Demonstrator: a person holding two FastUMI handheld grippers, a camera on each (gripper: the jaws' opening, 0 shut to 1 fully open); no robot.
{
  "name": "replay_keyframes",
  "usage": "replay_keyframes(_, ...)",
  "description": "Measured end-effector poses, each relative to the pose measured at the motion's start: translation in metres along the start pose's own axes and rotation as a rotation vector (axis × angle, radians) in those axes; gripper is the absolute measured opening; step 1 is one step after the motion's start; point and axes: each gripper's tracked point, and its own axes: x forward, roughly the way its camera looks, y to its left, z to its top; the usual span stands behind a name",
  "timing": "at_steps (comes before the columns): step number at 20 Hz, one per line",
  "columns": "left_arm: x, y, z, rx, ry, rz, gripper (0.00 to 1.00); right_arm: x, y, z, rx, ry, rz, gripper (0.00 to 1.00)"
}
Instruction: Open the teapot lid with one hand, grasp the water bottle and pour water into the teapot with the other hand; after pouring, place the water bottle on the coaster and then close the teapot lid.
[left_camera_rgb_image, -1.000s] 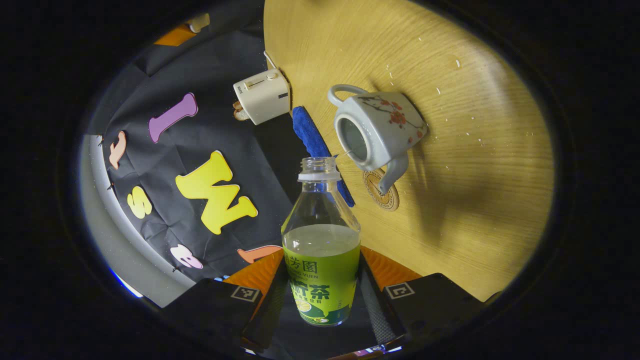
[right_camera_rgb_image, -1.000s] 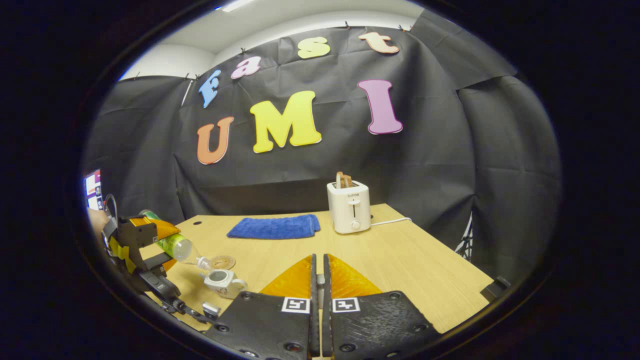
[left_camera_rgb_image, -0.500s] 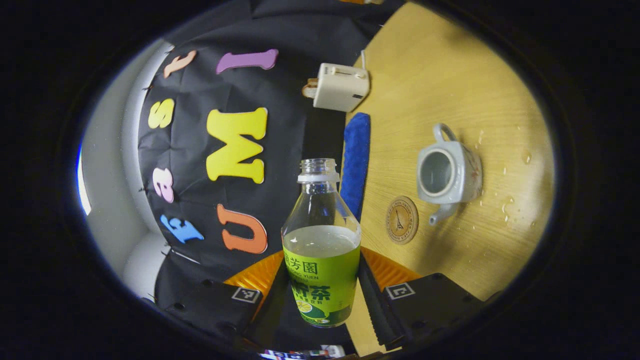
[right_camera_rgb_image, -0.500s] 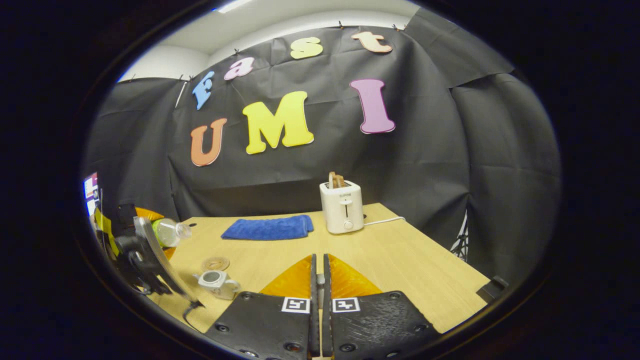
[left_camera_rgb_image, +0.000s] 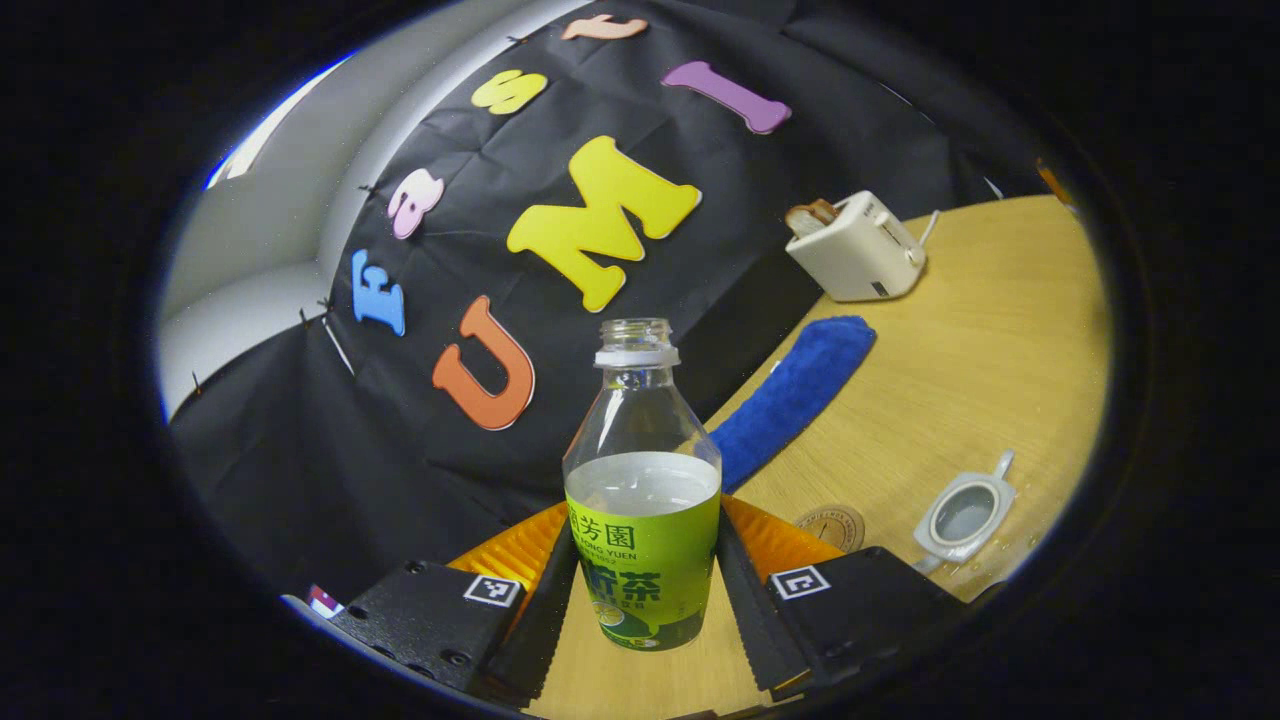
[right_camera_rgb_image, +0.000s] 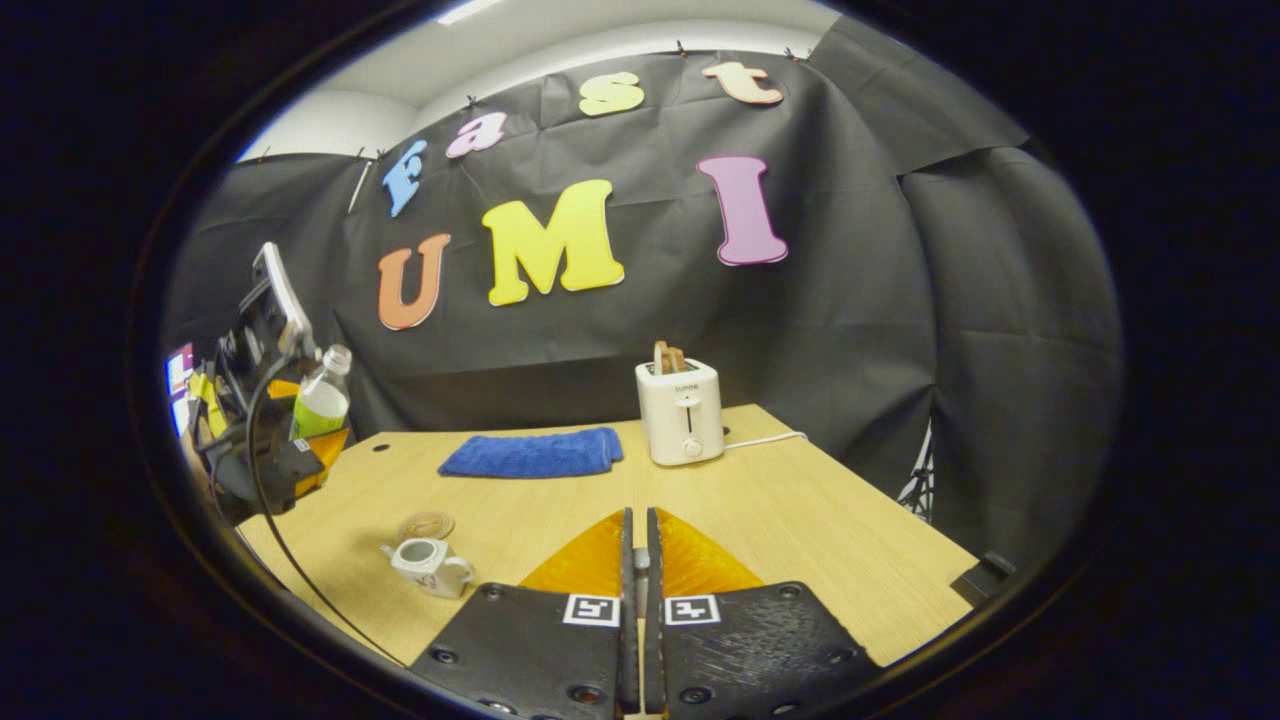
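- Wooden table (right_camera_rgb_image: 800, 510) spans the lower half of the right gripper view, with every loose thing on it.
- Blue towel (right_camera_rgb_image: 530, 453) lies flat toward the back of the table, at about 11 o'clock from the right gripper's fingertips; in the left gripper view it runs off at 2 o'clock from the bottle.
- White toaster (right_camera_rgb_image: 680, 410) stands just beside the towel's right end, a slice of bread sticking out of its top.
- Left gripper (left_camera_rgb_image: 645, 590) pinches the water bottle (left_camera_rgb_image: 643, 490) by its green label, one finger pressed on each side; the bottle stands about upright in the grip, uncapped and roughly half full. In the right gripper view both hang in the air at 9 o'clock, above the table's left edge.
- Right gripper (right_camera_rgb_image: 637, 580) has its jaws pressed almost together with a small thing between them; I cannot tell what it is.
- Pale teapot (right_camera_rgb_image: 430, 565) sits lidless on the table at 8 o'clock in the right gripper view, and at 4 o'clock from the bottle in the left gripper view.
- Round coaster (right_camera_rgb_image: 427, 524) lies bare just behind the teapot, near it but apart.
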Motion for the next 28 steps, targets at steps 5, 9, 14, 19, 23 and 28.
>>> replay_keyframes(5, 0.013, -0.003, 0.012, -0.322, -0.024, -0.067, 0.76, 0.002, 0.001, 0.0, -0.002, 0.003, 0.0, 0.02)
replay_keyframes(9, 0.024, -0.009, 0.011, -0.594, -0.057, -0.114, 0.76, 0.002, 0.0, -0.002, -0.001, 0.004, -0.002, 0.02)
replay_keyframes(14, 0.043, -0.029, -0.003, -0.68, -0.145, -0.124, 0.78, 0.003, -0.001, -0.005, -0.003, 0.009, -0.006, 0.02)
replay_keyframes(19, 0.058, -0.065, -0.024, -0.684, -0.13, -0.186, 0.78, 0.008, -0.005, -0.009, -0.003, 0.022, -0.018, 0.02)
replay_keyframes(23, 0.065, -0.069, -0.028, -0.69, -0.119, -0.197, 0.78, 0.012, -0.005, -0.011, -0.003, 0.023, -0.02, 0.02)
replay_keyframes(28, 0.071, -0.08, -0.031, -0.706, -0.1, -0.214, 0.79, 0.014, -0.006, -0.016, -0.005, 0.036, -0.022, 0.02)
